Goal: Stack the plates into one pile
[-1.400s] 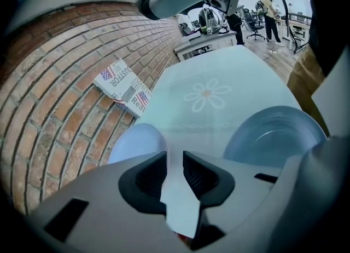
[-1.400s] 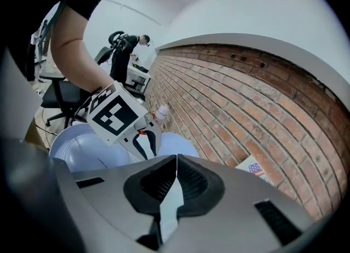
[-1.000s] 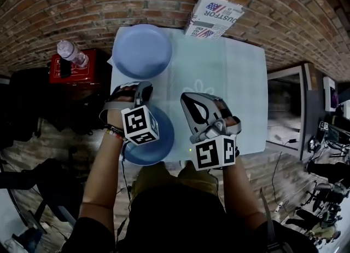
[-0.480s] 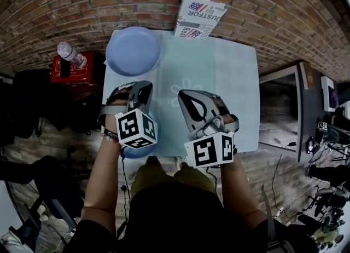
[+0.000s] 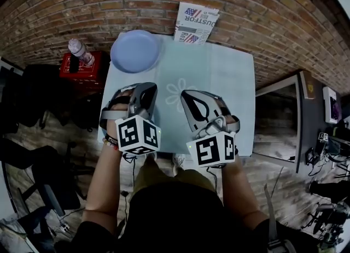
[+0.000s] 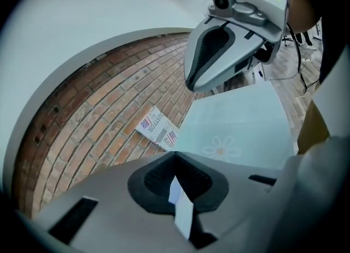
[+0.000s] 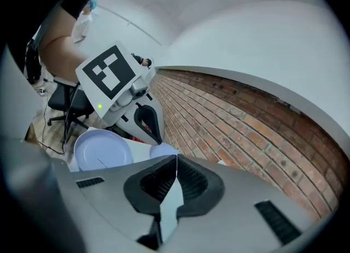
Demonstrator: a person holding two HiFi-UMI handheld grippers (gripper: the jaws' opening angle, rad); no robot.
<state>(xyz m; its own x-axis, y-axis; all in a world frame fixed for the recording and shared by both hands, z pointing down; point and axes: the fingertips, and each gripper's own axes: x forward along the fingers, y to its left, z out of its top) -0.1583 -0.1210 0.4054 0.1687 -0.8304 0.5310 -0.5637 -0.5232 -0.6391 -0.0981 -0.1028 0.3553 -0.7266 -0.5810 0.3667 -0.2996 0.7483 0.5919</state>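
A blue plate [image 5: 135,51] lies at the far left corner of the table [image 5: 229,82]. A second blue plate [image 7: 101,150] rests flat near the table's front edge, seen only in the right gripper view; the left gripper hides it in the head view. My left gripper [image 5: 143,90] hovers above that near plate, jaws shut with nothing between them [image 6: 175,156]. My right gripper [image 5: 191,99] is held beside it over the middle of the cloth, also shut and empty [image 7: 176,157]. Each gripper shows in the other's view: the left gripper [image 7: 156,137] and the right gripper [image 6: 194,82].
A folded newspaper [image 5: 196,22] leans on the brick wall at the table's far edge. A water bottle [image 5: 80,52] stands on a red box [image 5: 76,65] left of the table. The cloth bears a flower print [image 5: 178,88]. A cabinet stands to the right.
Both grippers have risen toward the head camera and shifted slightly away from the person. The near plate, plain under the left gripper before, is now covered by it in the head view.
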